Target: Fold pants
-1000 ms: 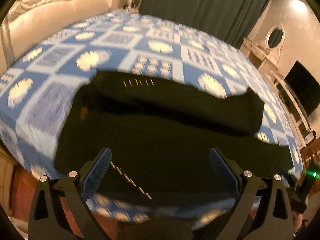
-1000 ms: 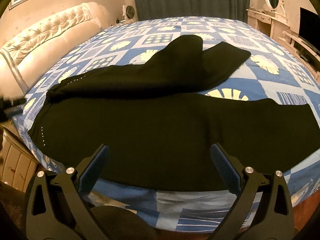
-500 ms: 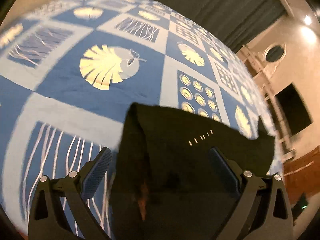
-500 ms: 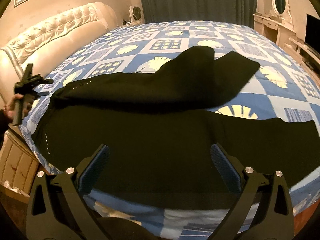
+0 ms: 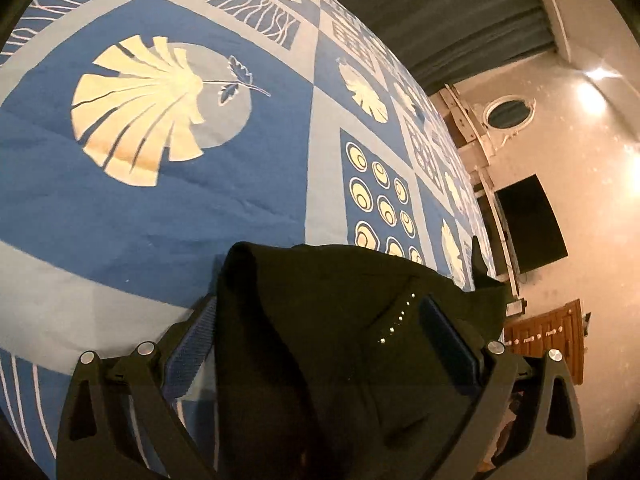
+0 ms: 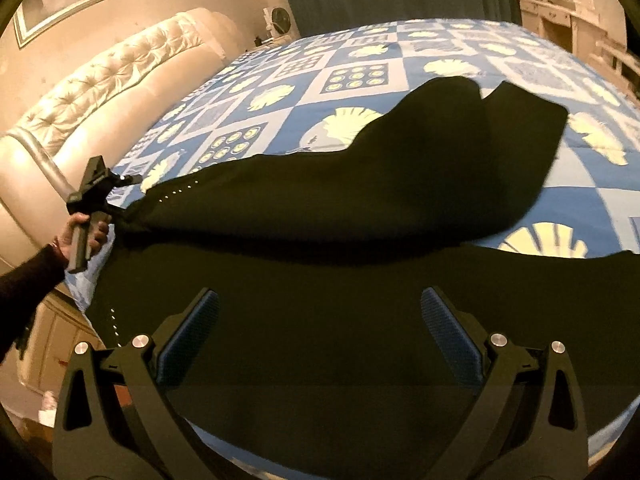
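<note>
Left wrist view: left hand-held gripper (image 5: 320, 344) is seen spread, with a raised corner of the black pants (image 5: 320, 320) between its fingers. Right wrist view: right hand-held gripper (image 6: 320, 328) is held spread above the pants (image 6: 340, 208), which are laid across the bed (image 6: 440, 52) ahead.

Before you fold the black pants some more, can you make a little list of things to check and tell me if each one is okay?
1. Left gripper at the pants corner: ok, fabric lies between its fingers.
2. Left grip closed on the fabric: not ok, jaws stand open.
3. Right gripper free: ok, open, holding nothing.
4. Pants fully on the bedspread: ok, though one edge lies near the bed's side.
5. Legs flat: not ok, upper leg is bunched and crooked.
6. Room on the bedspread to fold: ok.
</note>
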`<state>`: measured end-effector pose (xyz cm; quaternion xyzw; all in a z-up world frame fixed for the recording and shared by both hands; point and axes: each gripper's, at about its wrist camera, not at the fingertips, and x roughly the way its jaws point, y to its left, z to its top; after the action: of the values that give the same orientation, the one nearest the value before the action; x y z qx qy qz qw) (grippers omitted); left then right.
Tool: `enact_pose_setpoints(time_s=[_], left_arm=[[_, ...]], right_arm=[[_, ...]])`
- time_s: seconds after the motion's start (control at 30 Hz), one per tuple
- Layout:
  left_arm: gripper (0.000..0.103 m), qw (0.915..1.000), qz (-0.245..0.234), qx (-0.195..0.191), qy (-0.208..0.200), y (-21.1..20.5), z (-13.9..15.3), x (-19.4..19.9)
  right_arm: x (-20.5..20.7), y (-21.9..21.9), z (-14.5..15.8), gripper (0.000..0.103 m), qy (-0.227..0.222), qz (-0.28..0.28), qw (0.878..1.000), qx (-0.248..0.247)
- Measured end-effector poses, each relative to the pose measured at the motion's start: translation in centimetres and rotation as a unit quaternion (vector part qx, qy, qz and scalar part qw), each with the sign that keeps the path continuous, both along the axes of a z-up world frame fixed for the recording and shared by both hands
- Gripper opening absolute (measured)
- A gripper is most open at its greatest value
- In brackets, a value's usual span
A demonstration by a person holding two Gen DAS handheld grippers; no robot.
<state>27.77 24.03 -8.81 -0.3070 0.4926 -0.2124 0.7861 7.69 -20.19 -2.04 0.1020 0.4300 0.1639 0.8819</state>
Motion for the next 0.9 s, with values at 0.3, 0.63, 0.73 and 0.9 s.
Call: enact_pose_setpoints(time_s=[0.3,0.63,0.73,0.9], left_arm=[[0.031,0.9993,-0.013,0.005,0.036,0.6,-1.5,0.5],[0.019,0.9993,-0.008,0.012,0.035,0.3,-1.3,0.5],[0.019,0.9992,-0.006,0.008,0.040,0.1,-1.5,0.8],[0.019,0.9991,-0.004,0.010,0.040,0.1,-1.8,0.9]], right_arm=[[6.0,-0.7,0.6,0.101,0.021,0.013,0.998,0.061],[19.7,2.7,0.4,0.101,0.029,0.139,0.990,-0.005],[22.9,5.8,-1.0,0.101,0.059,0.212,0.975,-0.027],[24.8,10.8,-3.5,0.091,0.090,0.310,0.939,-0.119]])
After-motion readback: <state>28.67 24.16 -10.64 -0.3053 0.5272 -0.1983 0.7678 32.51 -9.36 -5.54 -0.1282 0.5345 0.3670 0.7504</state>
